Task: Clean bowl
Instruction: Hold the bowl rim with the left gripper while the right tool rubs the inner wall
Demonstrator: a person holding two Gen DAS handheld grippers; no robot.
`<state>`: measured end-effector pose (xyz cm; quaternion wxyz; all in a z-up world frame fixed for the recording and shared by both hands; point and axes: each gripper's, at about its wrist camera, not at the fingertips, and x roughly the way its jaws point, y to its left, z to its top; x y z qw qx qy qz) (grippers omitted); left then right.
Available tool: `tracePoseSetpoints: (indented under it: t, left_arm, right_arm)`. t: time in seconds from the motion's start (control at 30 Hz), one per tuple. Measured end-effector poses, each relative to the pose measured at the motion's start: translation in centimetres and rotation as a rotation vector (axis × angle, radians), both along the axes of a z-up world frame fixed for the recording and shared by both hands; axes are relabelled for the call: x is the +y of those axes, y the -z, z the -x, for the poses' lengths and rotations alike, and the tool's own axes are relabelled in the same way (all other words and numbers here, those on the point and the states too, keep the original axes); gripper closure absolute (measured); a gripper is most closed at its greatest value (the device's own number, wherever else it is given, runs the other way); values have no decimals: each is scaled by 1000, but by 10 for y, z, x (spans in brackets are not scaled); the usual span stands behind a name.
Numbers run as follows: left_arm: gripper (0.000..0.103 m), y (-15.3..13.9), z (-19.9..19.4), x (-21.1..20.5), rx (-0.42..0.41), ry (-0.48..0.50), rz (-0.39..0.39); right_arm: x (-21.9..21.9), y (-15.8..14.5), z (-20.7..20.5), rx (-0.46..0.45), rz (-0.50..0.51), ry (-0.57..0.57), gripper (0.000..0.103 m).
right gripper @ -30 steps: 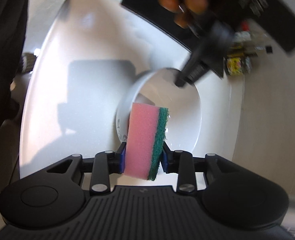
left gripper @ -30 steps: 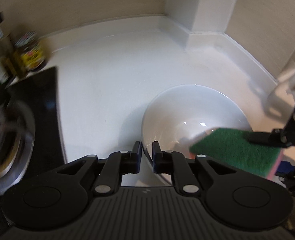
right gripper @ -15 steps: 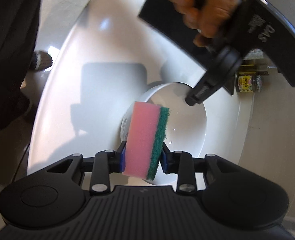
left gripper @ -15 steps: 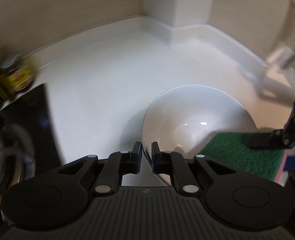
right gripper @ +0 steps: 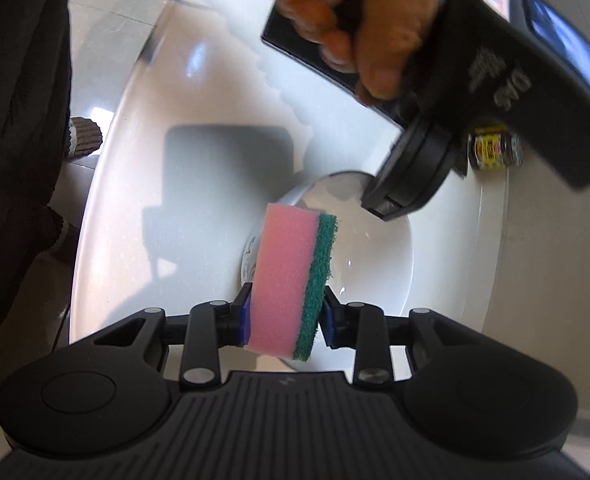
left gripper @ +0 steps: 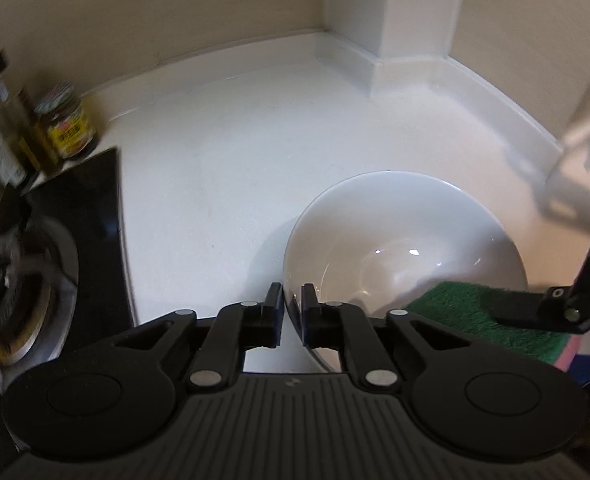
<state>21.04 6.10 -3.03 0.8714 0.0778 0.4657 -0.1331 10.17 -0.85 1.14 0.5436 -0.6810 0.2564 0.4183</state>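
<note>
A white bowl (left gripper: 403,248) sits on the white counter (left gripper: 223,168), slightly tipped. My left gripper (left gripper: 292,312) has the bowl's near rim between its pads, and its jaws are closing on that rim. My right gripper (right gripper: 285,316) is shut on a pink sponge (right gripper: 283,276) with a green scouring face. In the left wrist view that green face (left gripper: 483,316) rests at the bowl's right inner edge. The right wrist view shows the bowl (right gripper: 375,264) beyond the sponge. In it a hand (right gripper: 359,20) holds the left gripper (right gripper: 375,208) at the far rim.
A gas burner (left gripper: 15,292) on a black hob (left gripper: 95,240) lies to the left. Jars and bottles (left gripper: 65,126) stand behind it by the wall. A pale fixture (left gripper: 575,184) is at the right. Someone's dark clothing (right gripper: 15,120) fills the right wrist view's left side.
The bowl stays fixed between the left fingers while the counter and jars swing around it. The gap between the left fingers has narrowed a little. The sponge has drawn back toward the bowl's right edge.
</note>
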Motion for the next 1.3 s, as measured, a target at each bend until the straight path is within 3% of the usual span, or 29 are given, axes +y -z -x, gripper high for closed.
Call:
tracePoseSetpoints:
  t: [0.1,0.17,0.37,0.47,0.6,0.7,0.77,0.83,1.07,1.3]
  left_arm:
    - [86,-2,-7,6,19,111,22]
    - [85,-2,-13,9,33,117,42]
    - [82,-4,2,8,21,-65,58]
    - [86,0,11,4,5,-143,74]
    - [92,2,5,-4,-9,-65,-20]
    - [90,0,-7,3,34,42,6]
    - [88,-1,-13,3,44,93,-6]
    - [87,-2,-16,3,51,66,-4]
    - [86,-13,22,4,24,-146,55]
    - [94,-12,19,-6,-15,-89,-52]
  right_arm:
    - [-11,3,-3,-10,32,-50,74]
    - [-13,7,-6,-32,62,-56,74]
    - [-11,2,-18,-21,30,22,74]
    - [-11,6,-22,-10,16,55,74]
    - [-1,8,-8,6,3,26,74]
    - [-7,3,-2,22,-8,-25,74]
    - [-16,5,-1,3,40,-65,75]
    - [-22,9,-2,-22,89,-89,75]
    - [-26,10,-7,-13,26,-22,75]
    - [-12,17,0,-20,19,-29,75]
